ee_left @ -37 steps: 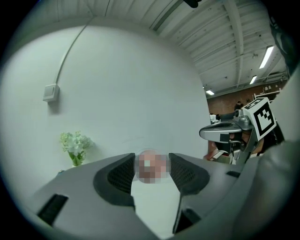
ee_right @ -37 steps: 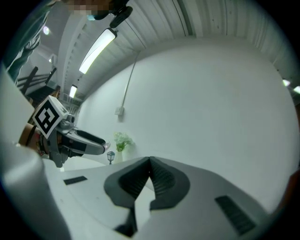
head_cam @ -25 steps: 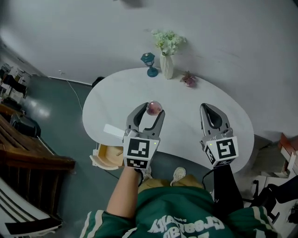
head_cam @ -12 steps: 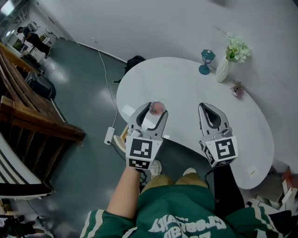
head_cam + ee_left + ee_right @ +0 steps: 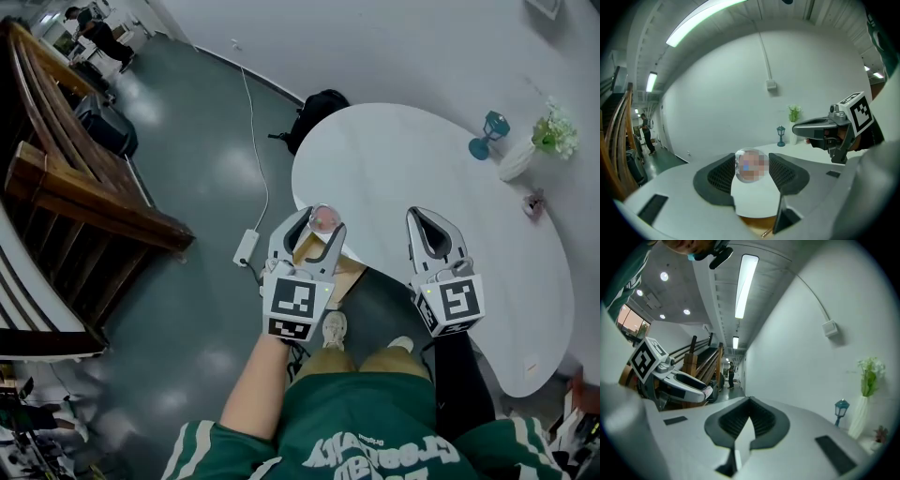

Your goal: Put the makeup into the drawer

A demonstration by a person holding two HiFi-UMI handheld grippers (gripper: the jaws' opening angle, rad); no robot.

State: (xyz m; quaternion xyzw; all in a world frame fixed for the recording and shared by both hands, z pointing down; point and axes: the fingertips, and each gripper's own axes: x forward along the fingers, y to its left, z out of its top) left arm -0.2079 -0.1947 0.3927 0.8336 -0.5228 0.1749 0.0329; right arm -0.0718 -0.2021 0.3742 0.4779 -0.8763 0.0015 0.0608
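A small round pink makeup case [image 5: 324,218] sits between the tips of my left gripper [image 5: 321,223], which is shut on it. In the left gripper view the case [image 5: 751,165] is pressed by both ribbed pads, just above the white table edge. An open wooden drawer [image 5: 346,274] shows under the table's near edge, directly below the left gripper; its wood [image 5: 754,226] also peeks out beneath the jaws. My right gripper [image 5: 433,221] hovers over the white table [image 5: 412,159], shut and empty, its pads [image 5: 761,420] meeting at the tips.
A white vase of flowers [image 5: 548,141], a blue goblet-shaped lamp [image 5: 487,138] and a small pink thing [image 5: 534,202] stand at the table's far right. On the floor lie a black bag [image 5: 320,108] and a cable with a power strip [image 5: 246,249]. Wooden stairs [image 5: 75,178] rise at left.
The view has swung left, so the table now lies to the right. Both grippers have moved along to the table's left end, and the drawer now sits under the left gripper. The case stays held.
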